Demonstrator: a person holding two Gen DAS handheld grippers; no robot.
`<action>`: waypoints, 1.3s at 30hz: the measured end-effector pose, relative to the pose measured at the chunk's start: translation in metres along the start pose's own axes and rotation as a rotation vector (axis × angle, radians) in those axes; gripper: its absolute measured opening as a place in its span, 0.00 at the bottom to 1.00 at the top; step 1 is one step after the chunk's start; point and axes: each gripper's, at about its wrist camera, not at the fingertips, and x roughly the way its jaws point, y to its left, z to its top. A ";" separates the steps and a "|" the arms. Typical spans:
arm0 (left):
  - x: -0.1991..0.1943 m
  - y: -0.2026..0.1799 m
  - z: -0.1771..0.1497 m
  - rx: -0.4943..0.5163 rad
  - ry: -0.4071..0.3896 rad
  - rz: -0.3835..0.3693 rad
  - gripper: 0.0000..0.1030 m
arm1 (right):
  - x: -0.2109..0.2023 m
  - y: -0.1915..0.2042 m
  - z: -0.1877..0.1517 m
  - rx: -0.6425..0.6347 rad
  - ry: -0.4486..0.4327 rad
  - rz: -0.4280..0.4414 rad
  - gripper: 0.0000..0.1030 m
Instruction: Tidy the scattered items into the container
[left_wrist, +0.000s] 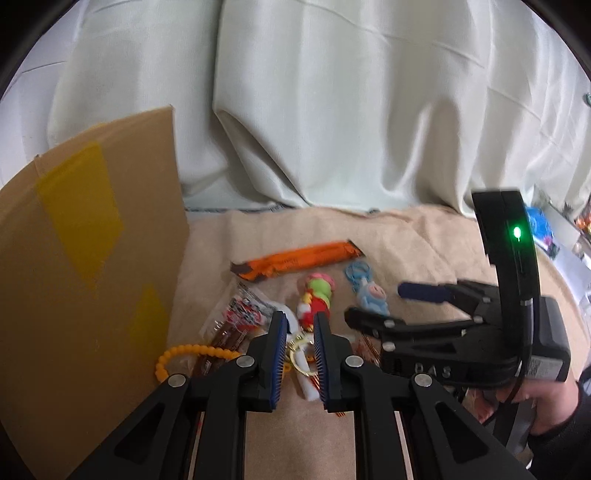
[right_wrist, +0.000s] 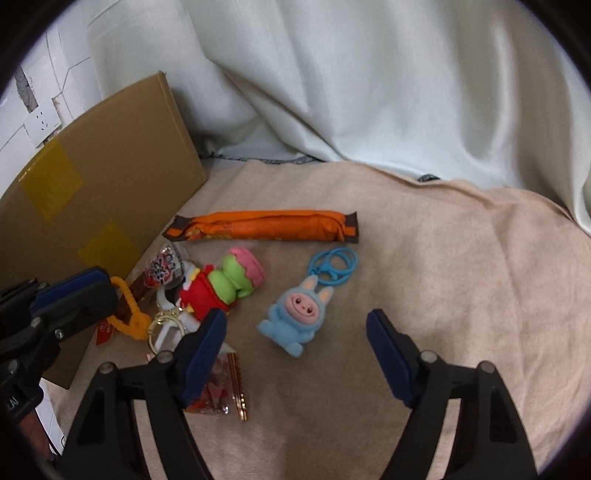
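While left gripper (left_wrist: 298, 332) sits nearly together | right gripper (right_wrist: 295, 317) apart near blue toy (right_wrist: 295, 328) | box (right_wrist: 110, 177) wall left

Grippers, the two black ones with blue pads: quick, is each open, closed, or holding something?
Left gripper: nearly closed; any grip on the gold metal key ring cannot be told.
Right gripper: open, holding nothing.

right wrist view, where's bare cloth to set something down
Bare tan cloth lies right of the blue bunny keychain, out to the curtain. Crowded on the left, between the cardboard box and the orange snack bar.
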 end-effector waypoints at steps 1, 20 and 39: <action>-0.001 -0.003 -0.002 0.010 -0.003 0.014 0.16 | 0.000 0.000 0.000 0.000 0.000 -0.001 0.78; 0.011 -0.035 -0.033 0.053 0.111 -0.082 0.17 | -0.030 -0.008 0.003 -0.011 -0.048 0.003 0.37; 0.033 -0.036 -0.039 0.003 0.150 0.000 0.89 | -0.046 -0.020 -0.006 0.007 -0.061 0.004 0.37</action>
